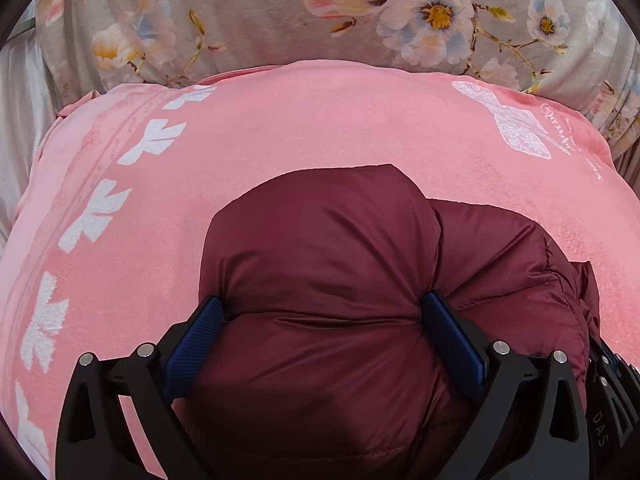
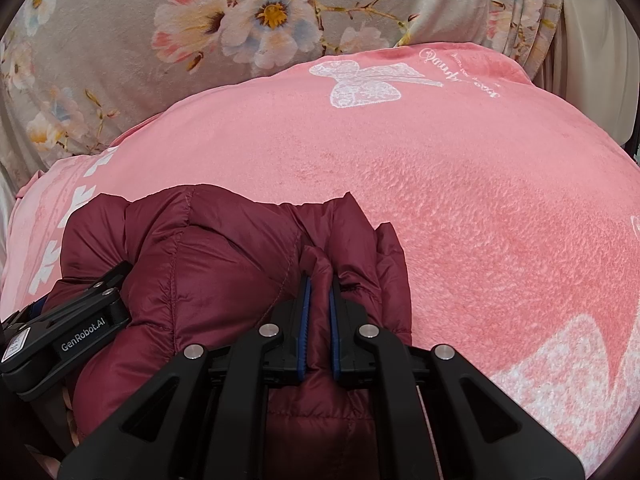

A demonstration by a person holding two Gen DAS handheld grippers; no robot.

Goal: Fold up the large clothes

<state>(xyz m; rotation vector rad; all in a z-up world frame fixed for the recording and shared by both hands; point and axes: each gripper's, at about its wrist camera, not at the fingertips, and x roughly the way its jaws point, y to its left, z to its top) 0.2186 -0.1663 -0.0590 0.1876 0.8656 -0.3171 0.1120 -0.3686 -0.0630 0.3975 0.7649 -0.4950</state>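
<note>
Left wrist view shows the left tool (image 1: 320,320) with its blue pads (image 1: 192,344) spread wide, pressed into either side of a puffy bulge of the maroon down jacket (image 1: 320,264); the jaws stand well apart yet squeeze the padding between them, so this tool grips a thick wad of the jacket. From here the bundle fills the frame from 6 o'clock up to the centre, with a second quilted lobe bulging toward 3 o'clock. The jacket is bunched into a rounded heap, so its long axis cannot be told.

Right wrist view has the right tool (image 2: 319,292) nearly closed, its pads pinching a thin ridge of jacket (image 2: 224,280) fabric that runs from 6 toward 12 o'clock. The rest of the garment mounds toward 9 o'clock, where the left tool's (image 2: 92,300) black body sits against it.

The jacket lies on a pink blanket (image 1: 320,128) with white bow prints, which spreads beneath it in both views. Beyond the blanket, at 12 o'clock, is a grey floral bedspread (image 2: 120,40).
</note>
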